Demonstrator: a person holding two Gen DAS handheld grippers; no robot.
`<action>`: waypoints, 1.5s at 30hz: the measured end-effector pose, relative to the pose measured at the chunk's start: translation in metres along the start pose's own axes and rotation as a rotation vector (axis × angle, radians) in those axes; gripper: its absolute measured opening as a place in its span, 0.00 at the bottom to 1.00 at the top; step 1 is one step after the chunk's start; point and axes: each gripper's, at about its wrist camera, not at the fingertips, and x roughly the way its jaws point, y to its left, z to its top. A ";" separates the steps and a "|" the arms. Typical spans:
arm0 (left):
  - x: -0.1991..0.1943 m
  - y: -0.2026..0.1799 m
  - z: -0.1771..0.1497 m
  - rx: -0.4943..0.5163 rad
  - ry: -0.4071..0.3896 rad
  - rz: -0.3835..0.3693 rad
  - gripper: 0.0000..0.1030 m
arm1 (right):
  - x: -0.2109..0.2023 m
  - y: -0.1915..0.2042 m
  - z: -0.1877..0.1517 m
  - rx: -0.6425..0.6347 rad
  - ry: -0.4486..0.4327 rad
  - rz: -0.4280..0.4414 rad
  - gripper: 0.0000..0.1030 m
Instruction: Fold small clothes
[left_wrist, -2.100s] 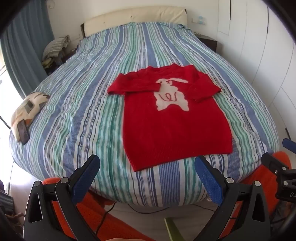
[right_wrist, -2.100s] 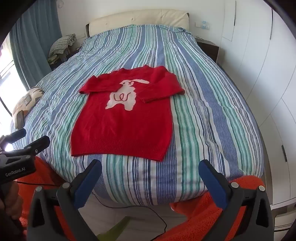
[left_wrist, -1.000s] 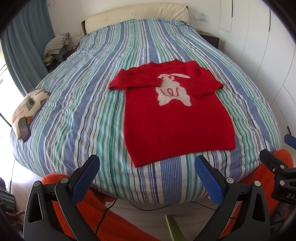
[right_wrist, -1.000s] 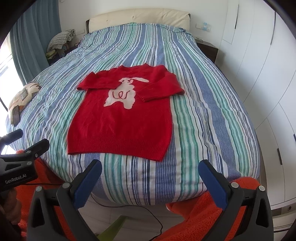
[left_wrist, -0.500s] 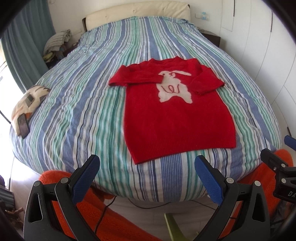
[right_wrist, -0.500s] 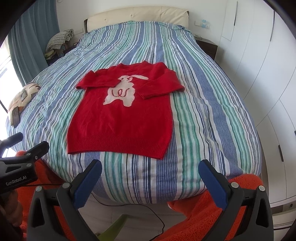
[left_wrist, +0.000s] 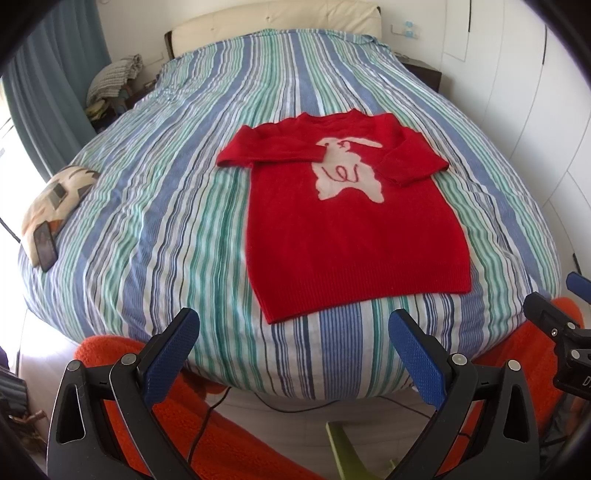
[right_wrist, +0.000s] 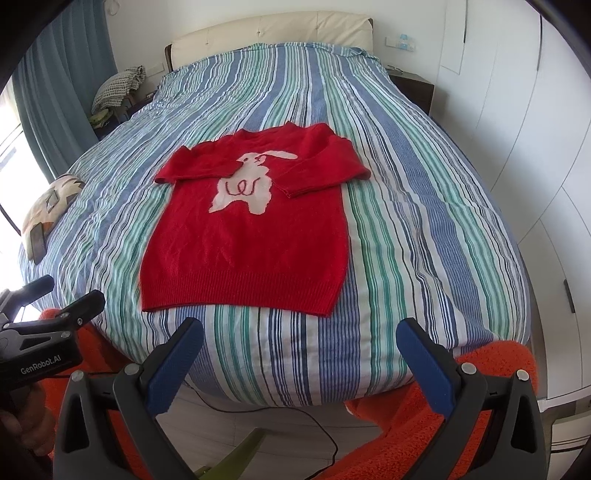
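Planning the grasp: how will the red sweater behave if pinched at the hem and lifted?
The red sweater is knit and lies limp, so it will likely sag from the pinch. Its sleeves, folded across the chest, may fall open. Pushed, it probably bunches on the bedsheet.

The left sleeve (left_wrist: 269, 149) of the red sweater (left_wrist: 351, 236) is folded across the chest and covers the rabbit motif's (left_wrist: 349, 173) nose end. The lower bodies of both grippers are cut off by the bottom edges. In the left wrist view the right gripper (left_wrist: 561, 325) shows only partly at the right edge, its lettering clipped. The pile (right_wrist: 118, 86) beside the bed (right_wrist: 406, 221) is too small to identify. The dark flat item (left_wrist: 45, 246) on the cushion (left_wrist: 55, 199) cannot be told for certain.
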 end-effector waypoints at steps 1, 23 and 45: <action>0.000 0.000 0.000 0.000 0.000 0.000 0.99 | 0.000 0.000 0.000 -0.001 0.002 -0.002 1.00; 0.004 0.002 -0.002 -0.003 0.019 -0.004 0.99 | 0.006 0.002 -0.001 -0.021 0.019 -0.058 1.00; 0.178 0.074 -0.004 -0.166 0.241 -0.179 0.97 | 0.133 -0.103 0.015 0.212 0.102 0.276 0.96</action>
